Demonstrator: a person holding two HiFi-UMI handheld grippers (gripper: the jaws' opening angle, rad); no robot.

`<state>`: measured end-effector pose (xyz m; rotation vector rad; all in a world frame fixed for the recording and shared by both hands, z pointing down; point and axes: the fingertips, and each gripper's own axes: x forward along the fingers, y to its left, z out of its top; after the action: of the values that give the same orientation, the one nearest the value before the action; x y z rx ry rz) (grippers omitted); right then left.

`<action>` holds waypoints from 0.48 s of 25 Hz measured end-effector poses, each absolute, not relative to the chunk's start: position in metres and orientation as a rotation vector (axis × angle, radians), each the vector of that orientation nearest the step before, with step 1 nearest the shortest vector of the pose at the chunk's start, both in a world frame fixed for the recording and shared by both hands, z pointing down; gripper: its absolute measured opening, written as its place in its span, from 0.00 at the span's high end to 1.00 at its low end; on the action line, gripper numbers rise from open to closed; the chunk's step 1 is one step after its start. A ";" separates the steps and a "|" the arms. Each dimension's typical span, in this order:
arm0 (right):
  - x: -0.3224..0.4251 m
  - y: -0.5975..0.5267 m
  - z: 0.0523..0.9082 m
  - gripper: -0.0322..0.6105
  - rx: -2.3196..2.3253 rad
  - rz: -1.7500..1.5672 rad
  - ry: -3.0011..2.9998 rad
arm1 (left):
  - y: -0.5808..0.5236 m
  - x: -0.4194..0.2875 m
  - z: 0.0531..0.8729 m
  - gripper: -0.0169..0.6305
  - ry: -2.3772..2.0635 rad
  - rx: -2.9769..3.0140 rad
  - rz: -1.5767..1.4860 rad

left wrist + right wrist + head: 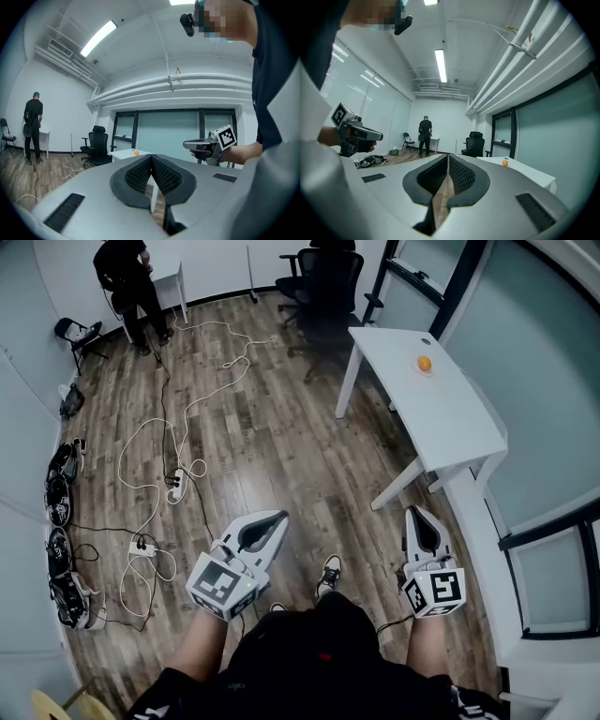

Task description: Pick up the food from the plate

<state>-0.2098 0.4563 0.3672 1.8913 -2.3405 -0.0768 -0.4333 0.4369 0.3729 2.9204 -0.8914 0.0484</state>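
Left gripper and right gripper, jaws together; wooden plank floor open ahead; small round orange food at one o'clock, near white rectangular table's far corner.

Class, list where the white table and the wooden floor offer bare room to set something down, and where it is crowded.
Free: the white rectangular table from the small orange food to its near end; the brown wooden floor between table and white cables. Crowded: the floor's left side, strewn with those cables.

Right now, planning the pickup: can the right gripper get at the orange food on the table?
Probably not yet: the right gripper is shut and the food sits far ahead, well along the table.
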 end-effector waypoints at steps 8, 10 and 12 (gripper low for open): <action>-0.139 0.351 0.367 0.90 1.899 -0.066 -2.388 | 0.333 -0.365 0.361 0.94 -0.956 2.881 0.095; -0.114 0.325 0.361 0.90 1.907 -0.057 -2.391 | 0.307 -0.339 0.357 0.94 -0.954 2.888 0.093; -0.086 0.304 0.358 0.90 1.913 -0.041 -2.392 | 0.285 -0.311 0.351 0.94 -0.951 2.895 0.105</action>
<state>-0.0858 0.3044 0.3583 1.9132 -2.3923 -0.0408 -0.3109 0.2846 0.3510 2.8949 -0.9509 0.1045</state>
